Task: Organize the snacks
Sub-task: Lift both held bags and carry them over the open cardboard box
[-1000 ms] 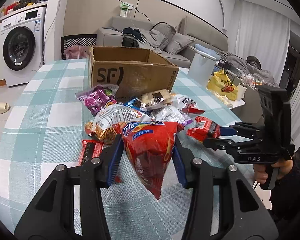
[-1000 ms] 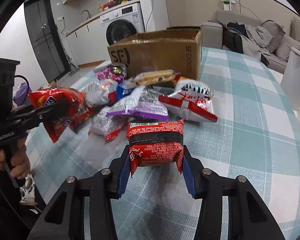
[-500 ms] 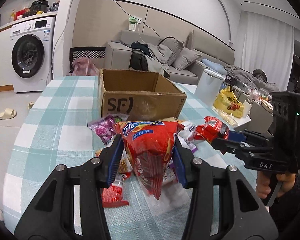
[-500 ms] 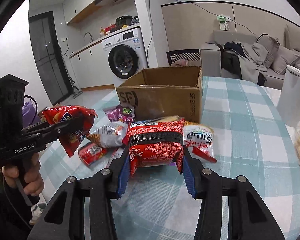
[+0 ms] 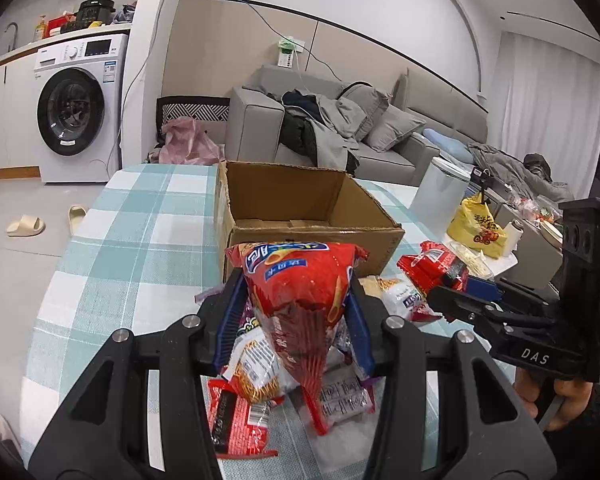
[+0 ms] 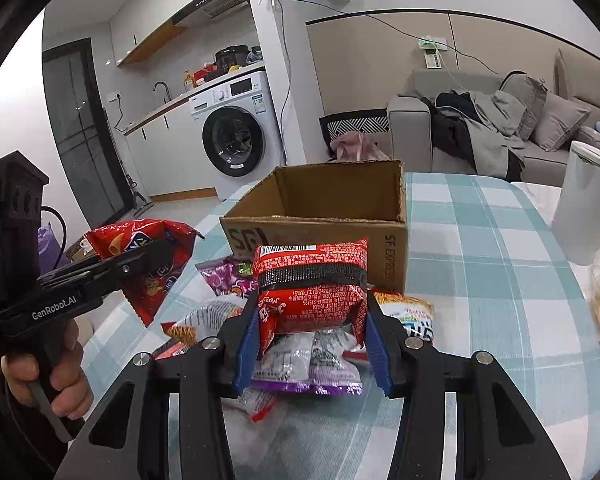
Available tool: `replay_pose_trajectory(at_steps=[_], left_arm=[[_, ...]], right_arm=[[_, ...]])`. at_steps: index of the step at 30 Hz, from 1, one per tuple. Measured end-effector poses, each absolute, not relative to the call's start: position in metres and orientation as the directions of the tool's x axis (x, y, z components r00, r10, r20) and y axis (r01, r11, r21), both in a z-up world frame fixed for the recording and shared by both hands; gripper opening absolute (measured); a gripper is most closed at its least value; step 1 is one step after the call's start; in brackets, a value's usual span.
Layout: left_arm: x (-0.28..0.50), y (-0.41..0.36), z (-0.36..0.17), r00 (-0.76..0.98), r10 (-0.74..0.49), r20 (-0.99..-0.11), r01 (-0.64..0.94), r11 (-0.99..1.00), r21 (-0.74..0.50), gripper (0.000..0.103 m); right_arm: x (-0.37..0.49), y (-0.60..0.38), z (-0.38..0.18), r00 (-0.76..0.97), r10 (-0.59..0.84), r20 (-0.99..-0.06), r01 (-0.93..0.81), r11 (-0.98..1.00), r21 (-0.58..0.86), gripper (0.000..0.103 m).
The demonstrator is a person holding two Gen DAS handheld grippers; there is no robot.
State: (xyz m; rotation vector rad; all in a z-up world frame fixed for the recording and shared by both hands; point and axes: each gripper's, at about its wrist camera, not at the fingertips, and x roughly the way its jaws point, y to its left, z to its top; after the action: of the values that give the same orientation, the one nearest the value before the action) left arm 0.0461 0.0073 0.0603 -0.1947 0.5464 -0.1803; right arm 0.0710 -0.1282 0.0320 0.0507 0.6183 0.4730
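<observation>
My left gripper (image 5: 296, 316) is shut on a red chip bag (image 5: 300, 292) and holds it in the air just short of the open cardboard box (image 5: 312, 236). My right gripper (image 6: 312, 324) is shut on a red noodle packet (image 6: 312, 280), also lifted, in front of the same box (image 6: 320, 228). Each gripper shows in the other's view: the right one with its packet (image 5: 432, 268) at the right, the left one with the chip bag (image 6: 148, 256) at the left. The box's floor looks bare.
Several loose snack packets (image 6: 308, 364) lie on the checked tablecloth (image 6: 496, 280) below both grippers. A white canister (image 6: 584, 208) stands at the table's right side, a yellow bag (image 5: 478, 228) beyond it. A sofa and a washing machine stand behind.
Both grippers have risen with their packets and moved toward the box, so its open top and inside now show. The snack pile has dropped lower in both views.
</observation>
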Motion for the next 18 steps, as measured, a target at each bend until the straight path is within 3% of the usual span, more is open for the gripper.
replay_pose_trajectory(at_steps=[18], left_arm=[[0.107, 0.008, 0.068, 0.833, -0.184, -0.522, 0.091, 0.976, -0.200, 0.044]], right_arm=[[0.118, -0.130, 0.045, 0.718, 0.450, -0.530, -0.384, 0.892, 0.237, 0.047]])
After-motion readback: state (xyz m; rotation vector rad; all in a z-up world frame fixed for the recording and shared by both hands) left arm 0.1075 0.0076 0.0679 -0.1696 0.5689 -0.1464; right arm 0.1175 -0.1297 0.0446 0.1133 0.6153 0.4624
